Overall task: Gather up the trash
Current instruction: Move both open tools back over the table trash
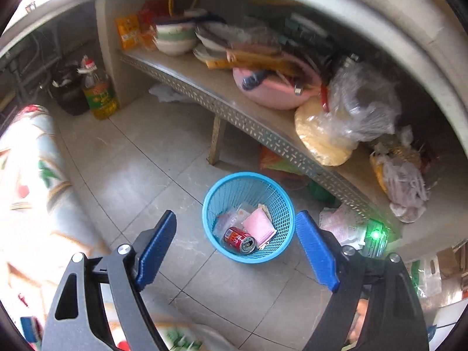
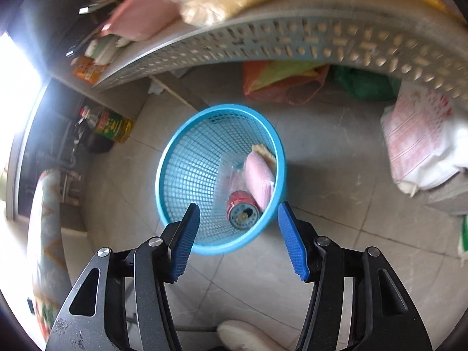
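My left gripper (image 1: 235,251) and my right gripper (image 2: 238,239) are both wide open and hold nothing. Just past them, the blue basket (image 1: 280,201) stands on the floor tiles (image 1: 131,158). A red can (image 1: 239,240) and pink paper (image 1: 259,228) lie inside it.

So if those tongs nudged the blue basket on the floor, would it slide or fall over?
The blue basket looks like thin mesh plastic, so probably light; it would likely slide on the smooth floor tiles. It is tall with a narrower base, holding only a red can and wrappers, so a high push might tip it.
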A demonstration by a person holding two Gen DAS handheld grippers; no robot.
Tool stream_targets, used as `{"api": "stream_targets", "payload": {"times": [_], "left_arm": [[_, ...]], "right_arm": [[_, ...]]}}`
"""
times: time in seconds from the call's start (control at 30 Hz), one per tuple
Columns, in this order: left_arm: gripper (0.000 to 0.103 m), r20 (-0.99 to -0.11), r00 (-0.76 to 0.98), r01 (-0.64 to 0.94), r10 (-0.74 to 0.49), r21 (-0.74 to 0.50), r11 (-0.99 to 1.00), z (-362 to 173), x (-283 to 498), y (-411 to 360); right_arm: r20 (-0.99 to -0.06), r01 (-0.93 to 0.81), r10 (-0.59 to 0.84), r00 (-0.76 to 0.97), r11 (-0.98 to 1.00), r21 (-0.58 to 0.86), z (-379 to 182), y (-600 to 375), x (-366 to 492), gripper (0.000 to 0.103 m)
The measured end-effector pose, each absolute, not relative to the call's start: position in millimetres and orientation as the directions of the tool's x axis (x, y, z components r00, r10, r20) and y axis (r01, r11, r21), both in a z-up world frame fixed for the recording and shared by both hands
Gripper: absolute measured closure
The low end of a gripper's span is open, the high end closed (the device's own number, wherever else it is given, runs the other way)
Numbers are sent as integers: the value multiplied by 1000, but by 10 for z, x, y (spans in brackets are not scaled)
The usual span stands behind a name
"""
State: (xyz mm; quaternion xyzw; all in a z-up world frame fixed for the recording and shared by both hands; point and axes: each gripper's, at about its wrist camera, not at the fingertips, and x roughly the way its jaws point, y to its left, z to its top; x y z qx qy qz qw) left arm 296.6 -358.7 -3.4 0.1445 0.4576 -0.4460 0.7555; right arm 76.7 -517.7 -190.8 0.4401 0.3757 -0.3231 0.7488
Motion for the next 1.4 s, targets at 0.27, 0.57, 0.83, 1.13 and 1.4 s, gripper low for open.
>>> {"api": "stream_targets", "payload": {"times": [0.27,0.57,0.83,1.13,1.4], "left_arm": [[16,-741,367,805,-563,-50,591,455,2613,-2412],[13,-693,492,744,-527,20,668,528,2218,-1186],[13,-660,579,676,-480,58,735,493,1968,-292],[12,-670,640,561,-376,73,824,348,1805,485],[12,-660,670,474,-340,28,880,314,1742,876]], "right_arm": [[-824,757,-203,530,552,350,-1262,-4655,643,34],[-775,641,-222,591,712,285,-463,-4136,767,24],[-733,491,-155,662,828,269,33,-3658,1027,20],[-739,225,36,673,941,251,254,-3002,1611,18],[-760,-18,177,625,977,213,350,-2220,2324,18]]}}
